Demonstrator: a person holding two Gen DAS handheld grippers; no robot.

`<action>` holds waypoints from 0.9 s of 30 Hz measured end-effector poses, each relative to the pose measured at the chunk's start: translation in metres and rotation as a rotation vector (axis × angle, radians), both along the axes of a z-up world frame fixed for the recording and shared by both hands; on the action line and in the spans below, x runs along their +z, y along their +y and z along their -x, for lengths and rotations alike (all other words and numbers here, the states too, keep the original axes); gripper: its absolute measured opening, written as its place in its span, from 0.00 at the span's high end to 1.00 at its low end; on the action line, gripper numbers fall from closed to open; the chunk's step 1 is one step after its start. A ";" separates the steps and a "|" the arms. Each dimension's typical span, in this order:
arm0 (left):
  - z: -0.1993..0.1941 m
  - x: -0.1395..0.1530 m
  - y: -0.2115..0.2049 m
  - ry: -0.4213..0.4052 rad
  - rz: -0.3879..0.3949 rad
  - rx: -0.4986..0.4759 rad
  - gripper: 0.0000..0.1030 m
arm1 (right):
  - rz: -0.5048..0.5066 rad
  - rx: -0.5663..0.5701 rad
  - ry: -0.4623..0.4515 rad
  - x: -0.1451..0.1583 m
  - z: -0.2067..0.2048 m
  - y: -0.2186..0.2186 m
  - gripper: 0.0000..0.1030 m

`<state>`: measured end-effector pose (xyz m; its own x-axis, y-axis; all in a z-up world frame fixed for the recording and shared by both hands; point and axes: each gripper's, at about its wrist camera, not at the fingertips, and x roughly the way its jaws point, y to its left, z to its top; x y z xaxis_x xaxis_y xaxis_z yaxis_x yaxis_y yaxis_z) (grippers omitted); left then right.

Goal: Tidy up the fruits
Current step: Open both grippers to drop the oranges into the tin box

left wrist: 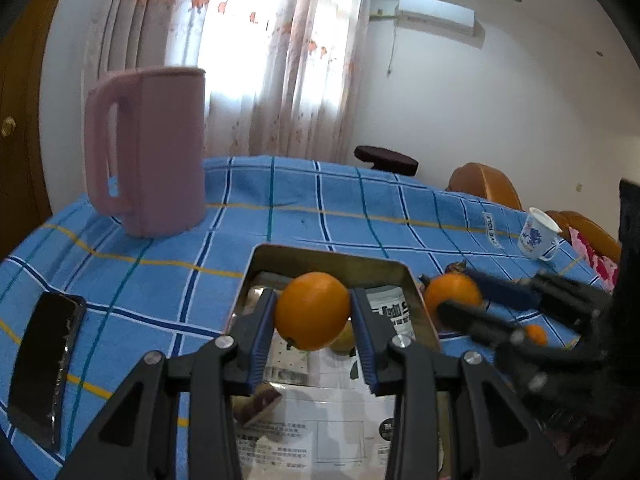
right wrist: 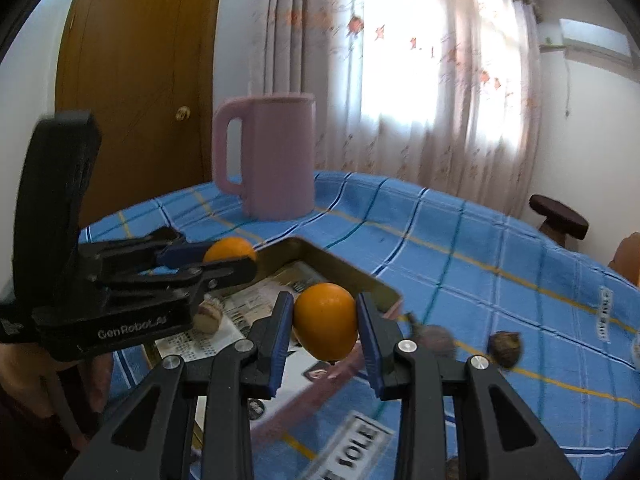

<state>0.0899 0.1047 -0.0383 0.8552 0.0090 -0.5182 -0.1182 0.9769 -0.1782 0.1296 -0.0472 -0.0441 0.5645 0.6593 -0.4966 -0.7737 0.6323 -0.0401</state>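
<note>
My left gripper (left wrist: 314, 302) is shut on an orange (left wrist: 313, 320), held above the paper-lined metal tray (left wrist: 332, 258). In that view my right gripper (left wrist: 458, 294) comes in from the right, holding a second orange (left wrist: 452, 292) just past the tray's right rim. In the right wrist view my right gripper (right wrist: 324, 304) is shut on its orange (right wrist: 326, 330) over the tray's near corner (right wrist: 384, 298). The left gripper (right wrist: 228, 259) with its orange (right wrist: 230, 249) shows at the left. A cut fruit piece (left wrist: 256, 402) and a yellowish fruit (left wrist: 345, 339) lie in the tray.
A pink jug (left wrist: 148, 152) stands at the back left of the blue checked tablecloth (left wrist: 304, 200). A black phone (left wrist: 44, 368) lies at the left edge, a white printed cup (left wrist: 538, 234) at the right. Two dark round fruits (right wrist: 505, 348) (right wrist: 438, 338) lie on the cloth right of the tray.
</note>
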 end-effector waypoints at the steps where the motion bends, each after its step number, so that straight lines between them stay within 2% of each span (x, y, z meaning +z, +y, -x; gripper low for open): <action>1: -0.003 -0.001 0.003 0.014 0.006 0.001 0.62 | 0.007 0.005 0.005 -0.002 0.000 0.004 0.67; 11: -0.012 -0.009 0.010 0.074 -0.019 0.019 0.62 | 0.109 0.027 0.087 -0.028 -0.005 0.034 0.66; 14: -0.010 -0.010 0.008 0.069 -0.027 0.026 0.60 | 0.099 0.015 0.108 -0.028 -0.008 0.030 0.64; 17: -0.002 -0.006 0.004 0.041 -0.021 0.032 0.44 | 0.095 -0.020 0.092 -0.025 -0.004 0.022 0.60; 18: 0.002 -0.004 0.001 0.024 -0.018 0.030 0.39 | 0.076 -0.024 0.091 -0.021 -0.001 0.013 0.59; 23: 0.023 0.006 -0.022 -0.039 -0.022 -0.005 0.28 | 0.016 -0.098 0.065 -0.006 0.019 -0.050 0.57; 27: 0.034 0.008 -0.049 -0.065 -0.013 -0.060 0.25 | 0.057 -0.258 0.051 -0.013 0.032 -0.119 0.57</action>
